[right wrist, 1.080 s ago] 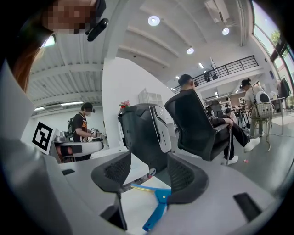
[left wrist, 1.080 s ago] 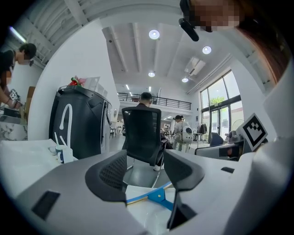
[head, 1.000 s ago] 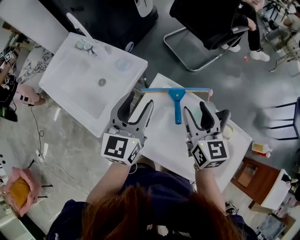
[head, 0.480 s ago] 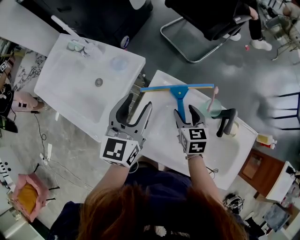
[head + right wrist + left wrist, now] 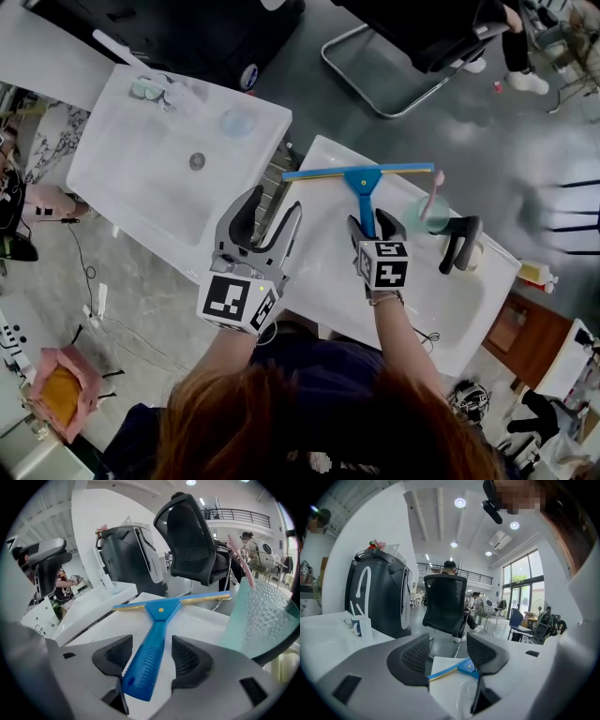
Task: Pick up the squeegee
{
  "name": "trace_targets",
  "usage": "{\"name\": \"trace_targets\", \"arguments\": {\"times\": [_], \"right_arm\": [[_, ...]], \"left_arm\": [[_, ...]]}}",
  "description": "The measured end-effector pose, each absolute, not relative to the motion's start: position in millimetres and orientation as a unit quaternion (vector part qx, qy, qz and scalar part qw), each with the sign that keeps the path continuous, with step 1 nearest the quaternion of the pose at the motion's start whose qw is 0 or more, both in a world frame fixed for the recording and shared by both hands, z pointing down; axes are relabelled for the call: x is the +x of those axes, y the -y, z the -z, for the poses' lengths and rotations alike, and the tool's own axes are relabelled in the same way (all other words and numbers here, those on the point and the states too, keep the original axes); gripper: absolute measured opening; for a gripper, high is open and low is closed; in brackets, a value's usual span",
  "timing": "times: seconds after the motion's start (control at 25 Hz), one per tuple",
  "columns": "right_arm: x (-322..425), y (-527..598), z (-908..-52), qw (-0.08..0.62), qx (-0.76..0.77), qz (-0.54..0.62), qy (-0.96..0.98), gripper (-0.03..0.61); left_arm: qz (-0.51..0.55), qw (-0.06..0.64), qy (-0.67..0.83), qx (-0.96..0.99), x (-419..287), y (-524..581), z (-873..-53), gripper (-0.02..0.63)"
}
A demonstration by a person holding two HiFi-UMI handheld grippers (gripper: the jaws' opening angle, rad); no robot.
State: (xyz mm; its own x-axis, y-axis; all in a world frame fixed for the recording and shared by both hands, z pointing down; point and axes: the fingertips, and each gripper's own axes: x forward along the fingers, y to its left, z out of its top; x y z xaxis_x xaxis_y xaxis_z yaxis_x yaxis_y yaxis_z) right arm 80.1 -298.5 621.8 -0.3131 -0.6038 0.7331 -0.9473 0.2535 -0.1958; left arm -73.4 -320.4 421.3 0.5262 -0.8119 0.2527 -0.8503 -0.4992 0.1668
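In the head view the right gripper (image 5: 374, 225) covers the handle end of the squeegee (image 5: 362, 178).

Light: bright, from round ceiling lamps (image 5: 460, 502) and tall windows (image 5: 520, 581).
Glare: the white worktop (image 5: 323, 217) looks washed out.
Blur: the grey floor (image 5: 469, 141) is smeared.
Edges: both gripper views bend round, corners dark.
Focus: the blue plastic squeegee (image 5: 154, 639) looks sharp.

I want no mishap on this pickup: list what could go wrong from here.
1. The right gripper stands open around the tail end of the squeegee handle. Gripped that far back, the wide blade may sag or twist on lifting.
2. The green cup stands close beside the right jaw, so a sideways swing could knock it over.
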Motion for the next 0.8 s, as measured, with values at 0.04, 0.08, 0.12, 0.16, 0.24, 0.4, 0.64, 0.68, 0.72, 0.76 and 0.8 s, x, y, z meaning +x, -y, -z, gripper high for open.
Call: {"name": "trace_targets", "arguments": {"times": [0.04, 0.08, 0.12, 0.16, 0.24, 0.4, 0.64, 0.68, 0.72, 0.76, 0.8], "right_arm": [[79.6, 297.3, -625.0, 0.273, 0.519, -0.322, 0.743, 0.278], [79.0, 296.1, -628.0, 0.277, 0.518, -0.325, 0.741, 0.276], [78.4, 295.2, -630.5, 0.279, 0.517, -0.328, 0.739, 0.273], [78.2, 294.7, -632.1, 0.28, 0.518, -0.33, 0.738, 0.267], [78.9, 295.2, -633.0, 0.279, 0.521, -0.333, 0.735, 0.25], [84.6, 297.5, -633.3, 0.281, 0.526, -0.339, 0.727, 0.208], [88.9, 300.4, -631.0, 0.255, 0.537, -0.346, 0.726, 0.161], [89.1, 301.7, -628.5, 0.248, 0.539, -0.345, 0.727, 0.161], [89.4, 302.9, -626.5, 0.243, 0.54, -0.344, 0.729, 0.161], [89.4, 303.7, -625.3, 0.241, 0.539, -0.344, 0.73, 0.161], [89.4, 304.1, -624.8, 0.238, 0.538, -0.345, 0.731, 0.161]], "left_arm": [[-0.071, 0.136, 0.482, 0.863, -73.7, 321.0, -422.1, 0.244], [-0.072, 0.136, 0.482, 0.863, -74.0, 321.5, -422.8, 0.244], [-0.072, 0.137, 0.482, 0.862, -74.4, 321.9, -423.6, 0.244], [-0.073, 0.137, 0.482, 0.862, -75.0, 322.4, -424.5, 0.244], [-0.074, 0.139, 0.483, 0.862, -76.3, 323.4, -425.7, 0.244], [-0.075, 0.139, 0.484, 0.861, -78.1, 325.1, -425.7, 0.244], [-0.074, 0.138, 0.488, 0.859, -82.1, 326.3, -425.0, 0.244], [-0.073, 0.137, 0.489, 0.858, -83.2, 326.4, -424.2, 0.244], [-0.072, 0.136, 0.49, 0.858, -84.4, 326.3, -423.3, 0.244], [-0.071, 0.136, 0.492, 0.857, -85.5, 326.0, -422.5, 0.244], [-0.07, 0.135, 0.493, 0.857, -86.4, 325.6, -421.8, 0.244]]}}
